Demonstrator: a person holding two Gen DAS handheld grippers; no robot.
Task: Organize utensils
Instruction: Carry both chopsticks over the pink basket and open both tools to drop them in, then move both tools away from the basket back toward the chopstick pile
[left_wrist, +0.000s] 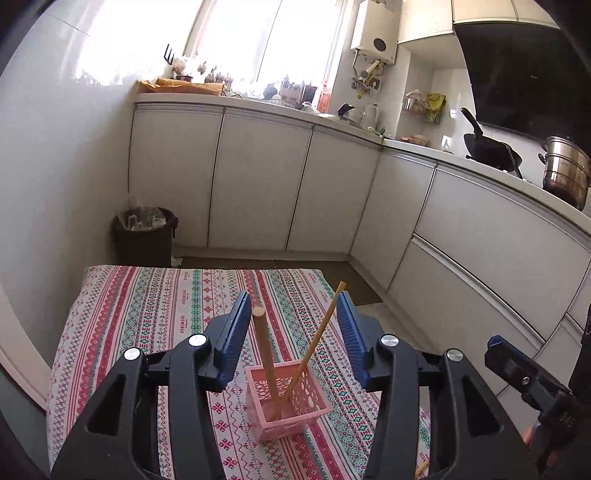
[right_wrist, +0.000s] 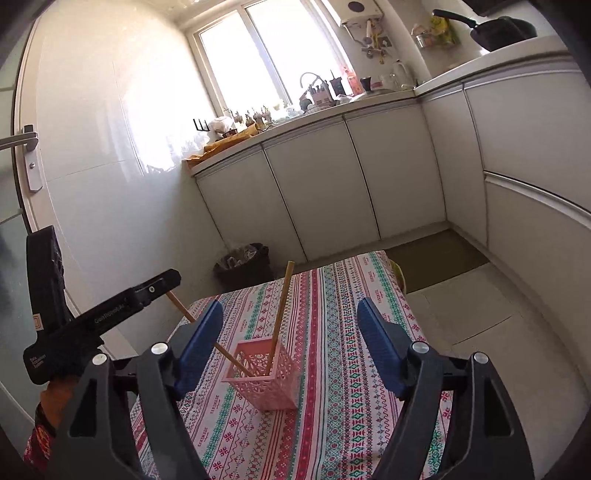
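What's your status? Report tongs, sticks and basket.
Left tongs open, right tongs open, both empty. Two wooden sticks standing in pink basket on striped cloth. Nothing in the way.

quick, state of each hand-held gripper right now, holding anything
Left hand-held gripper: open, holding nothing; two wooden sticks stand free in the pink basket.
Right hand-held gripper: open, empty.

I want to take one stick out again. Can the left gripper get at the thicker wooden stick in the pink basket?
Probably yes. The left gripper is open, and the thicker stick stands upright between its fingers, with nothing in front. The thin stick leans close beside it.
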